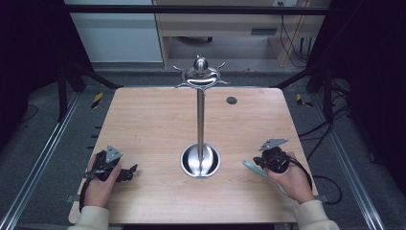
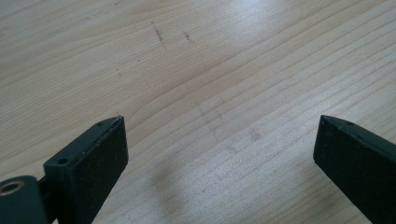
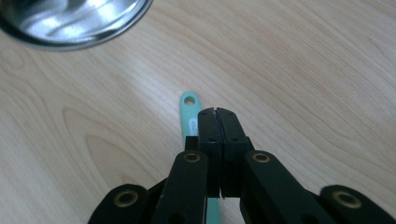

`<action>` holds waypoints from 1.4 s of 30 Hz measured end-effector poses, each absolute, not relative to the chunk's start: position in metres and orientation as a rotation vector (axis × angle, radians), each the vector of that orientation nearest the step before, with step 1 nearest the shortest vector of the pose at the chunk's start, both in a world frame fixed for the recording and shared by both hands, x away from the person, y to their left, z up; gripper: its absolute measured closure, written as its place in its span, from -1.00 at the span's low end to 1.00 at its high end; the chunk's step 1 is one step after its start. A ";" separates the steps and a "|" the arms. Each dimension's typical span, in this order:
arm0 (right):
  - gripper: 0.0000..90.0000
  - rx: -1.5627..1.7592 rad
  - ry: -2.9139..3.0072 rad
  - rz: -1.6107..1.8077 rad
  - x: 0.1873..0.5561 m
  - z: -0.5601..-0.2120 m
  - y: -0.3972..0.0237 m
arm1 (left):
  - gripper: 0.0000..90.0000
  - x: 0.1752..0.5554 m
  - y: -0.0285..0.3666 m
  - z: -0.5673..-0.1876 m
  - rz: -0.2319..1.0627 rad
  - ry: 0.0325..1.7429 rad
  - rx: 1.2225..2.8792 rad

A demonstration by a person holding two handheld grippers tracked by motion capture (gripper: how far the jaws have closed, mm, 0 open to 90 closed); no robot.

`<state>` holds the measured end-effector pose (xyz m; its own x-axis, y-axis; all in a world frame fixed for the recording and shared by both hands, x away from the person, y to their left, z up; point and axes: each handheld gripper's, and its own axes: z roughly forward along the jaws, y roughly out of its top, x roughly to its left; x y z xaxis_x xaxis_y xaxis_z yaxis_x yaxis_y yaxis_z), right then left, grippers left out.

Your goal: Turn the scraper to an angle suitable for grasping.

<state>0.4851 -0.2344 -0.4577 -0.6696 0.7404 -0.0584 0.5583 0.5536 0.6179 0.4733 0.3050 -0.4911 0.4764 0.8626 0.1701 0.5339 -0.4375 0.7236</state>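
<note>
Teal handle (image 3: 188, 114) beneath closed fingers (image 3: 208, 128)

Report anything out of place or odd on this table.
Nothing damaged or spilled. The stand is upright at the centre. A teal handle lies flat under the shut right gripper; whether it is gripped is unclear. The left gripper is open over bare table.

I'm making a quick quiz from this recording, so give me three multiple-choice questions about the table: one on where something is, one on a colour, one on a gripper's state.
1. Where does the metal stand rise from?
A. table's middle
B. left edge
C. floor

2. What colour is the handle by the right hand-held gripper?
A. red
B. teal
C. black

3. How do the left hand-held gripper jaws stand?
A. wide apart
B. pressed together
C. clamping a cup

Answers: 1 A, its round base sits centrally on the table; 2 B, the handle looks teal; 3 A, bare wood shows between the jaws.
</note>
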 end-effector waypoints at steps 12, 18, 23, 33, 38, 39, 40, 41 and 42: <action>0.83 1.031 2.694 0.503 0.497 -0.446 -0.222 | -0.93 0.472 0.306 -0.488 0.722 1.145 2.114; 0.73 1.028 2.750 0.428 0.502 -0.448 -0.220 | -0.93 0.473 0.306 -0.488 0.722 1.141 2.114; 0.56 1.023 2.785 0.382 0.507 -0.450 -0.217 | -0.93 0.473 0.305 -0.489 0.717 1.141 2.117; 0.51 1.025 2.826 0.309 0.515 -0.456 -0.208 | -0.93 0.473 0.306 -0.488 0.722 1.141 2.112; 0.51 1.022 2.838 0.296 0.518 -0.456 -0.207 | -0.93 0.473 0.306 -0.488 0.724 1.140 2.113; 0.51 1.017 2.838 0.300 0.519 -0.456 -0.207 | -0.93 0.473 0.306 -0.488 0.722 1.139 2.115; 0.50 1.027 2.845 0.285 0.519 -0.455 -0.205 | -0.93 0.473 0.306 -0.488 0.724 1.140 2.115; 0.50 1.027 2.845 0.285 0.519 -0.455 -0.205 | -0.93 0.473 0.306 -0.488 0.724 1.140 2.116; 0.50 1.017 2.844 0.283 0.520 -0.455 -0.204 | -0.93 0.473 0.306 -0.488 0.724 1.139 2.116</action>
